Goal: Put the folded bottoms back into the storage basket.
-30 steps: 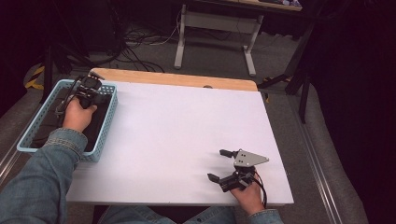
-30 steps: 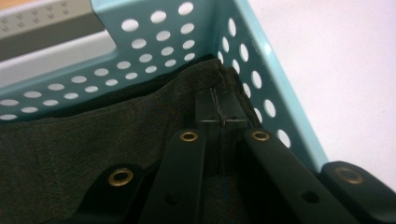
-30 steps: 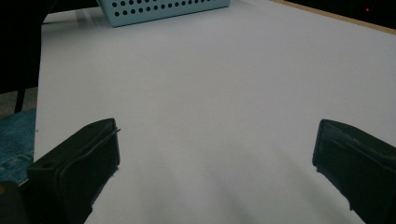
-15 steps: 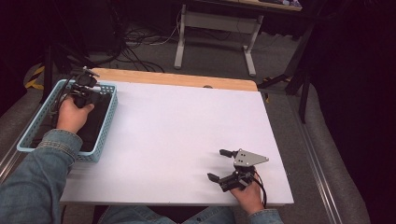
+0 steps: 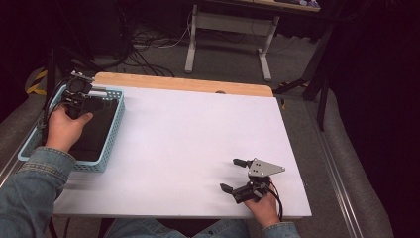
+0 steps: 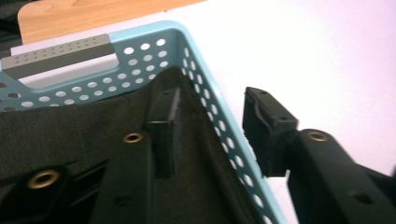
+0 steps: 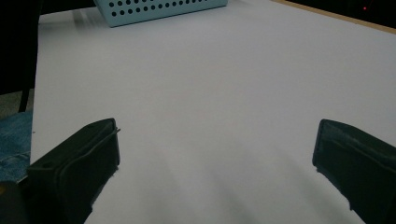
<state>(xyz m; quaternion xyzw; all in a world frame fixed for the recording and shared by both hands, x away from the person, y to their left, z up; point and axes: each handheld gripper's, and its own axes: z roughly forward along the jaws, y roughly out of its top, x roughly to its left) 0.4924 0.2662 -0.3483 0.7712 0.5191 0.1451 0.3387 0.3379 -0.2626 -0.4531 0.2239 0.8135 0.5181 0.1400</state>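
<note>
Here the left tongs [image 6: 205, 140], just opening and empty, straddled the blue basket's [image 6: 219, 130] wall at the bench's [image 5: 198, 148] left edge; lifting clear was advised. The right tongs [image 7: 215, 172] rested apart.

Basket [image 5: 110, 144] at table's [image 5: 198, 144] left edge, cloth [image 5: 94, 134] inside.

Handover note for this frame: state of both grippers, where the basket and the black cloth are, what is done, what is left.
Left gripper: jaws just opening, straddling the blue basket wall at its far corner, nothing gripped.
Right gripper: open, empty, resting near the white table front edge.
Black cloth: lying inside the basket.
Done: cloth appears dropped in.
Left: probably withdraw the left gripper.
</note>
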